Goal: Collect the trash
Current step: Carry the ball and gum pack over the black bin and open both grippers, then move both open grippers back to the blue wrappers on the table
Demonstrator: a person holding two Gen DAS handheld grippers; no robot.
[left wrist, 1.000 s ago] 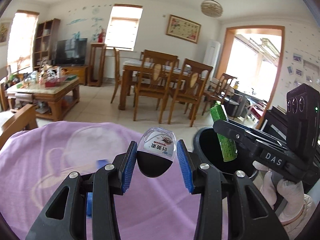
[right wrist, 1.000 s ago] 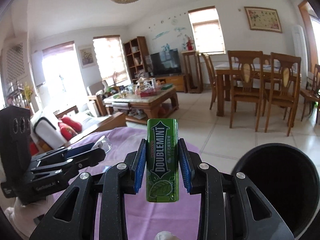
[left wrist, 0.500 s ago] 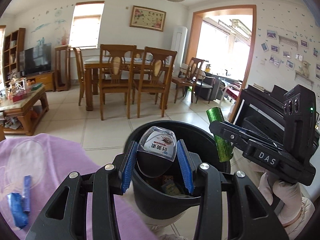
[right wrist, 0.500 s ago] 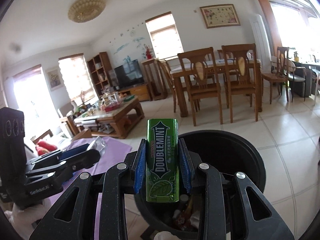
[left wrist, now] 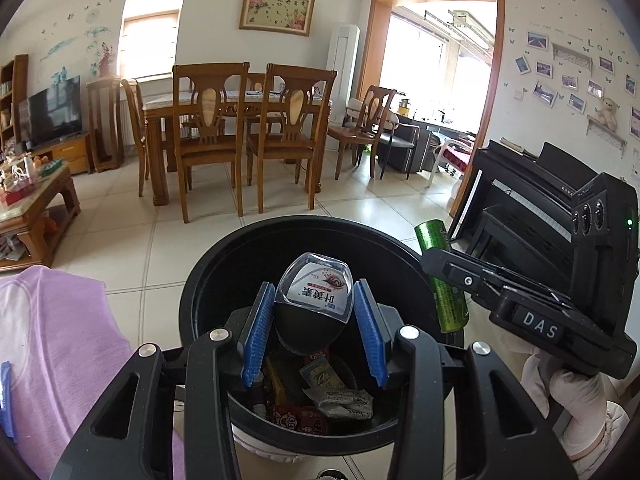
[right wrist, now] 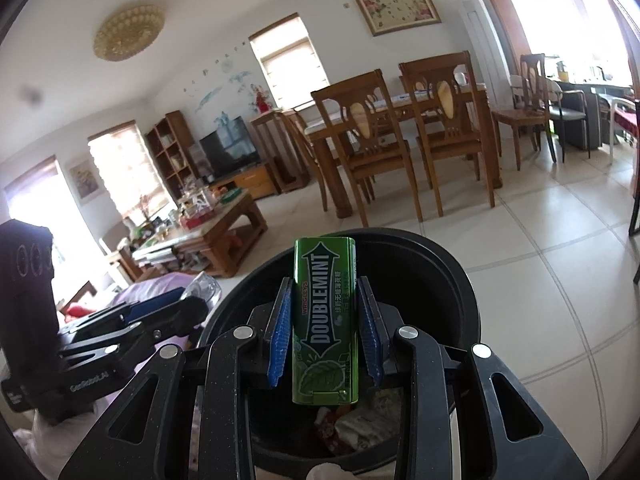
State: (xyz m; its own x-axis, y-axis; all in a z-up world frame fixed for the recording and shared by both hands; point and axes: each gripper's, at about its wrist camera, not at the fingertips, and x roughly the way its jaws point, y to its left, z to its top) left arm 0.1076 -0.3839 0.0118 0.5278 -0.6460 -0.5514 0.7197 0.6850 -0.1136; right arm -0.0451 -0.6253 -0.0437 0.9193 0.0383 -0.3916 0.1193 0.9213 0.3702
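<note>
My left gripper (left wrist: 314, 330) is shut on a small clear eye-drop bottle (left wrist: 314, 300) with a black base, held over the open black trash bin (left wrist: 224, 264). My right gripper (right wrist: 324, 340) is shut on a green Doublemint gum pack (right wrist: 325, 320), upright, over the same bin (right wrist: 452, 280). In the left wrist view the right gripper (left wrist: 452, 276) holds the green pack (left wrist: 442, 276) at the bin's right rim. In the right wrist view the left gripper (right wrist: 188, 304) is at the bin's left rim. Wrappers (left wrist: 340, 396) lie in the bin.
A purple cloth (left wrist: 60, 360) covers the surface left of the bin, with a blue scrap (left wrist: 6, 400) at its edge. A black piano (left wrist: 520, 216) stands to the right. Dining chairs and table (left wrist: 240, 128) stand behind on tiled floor. A coffee table (right wrist: 208, 232) is at left.
Both grippers have moved from over the purple cloth to above the bin's opening, each holding its item. The bin's contents have come into view.
</note>
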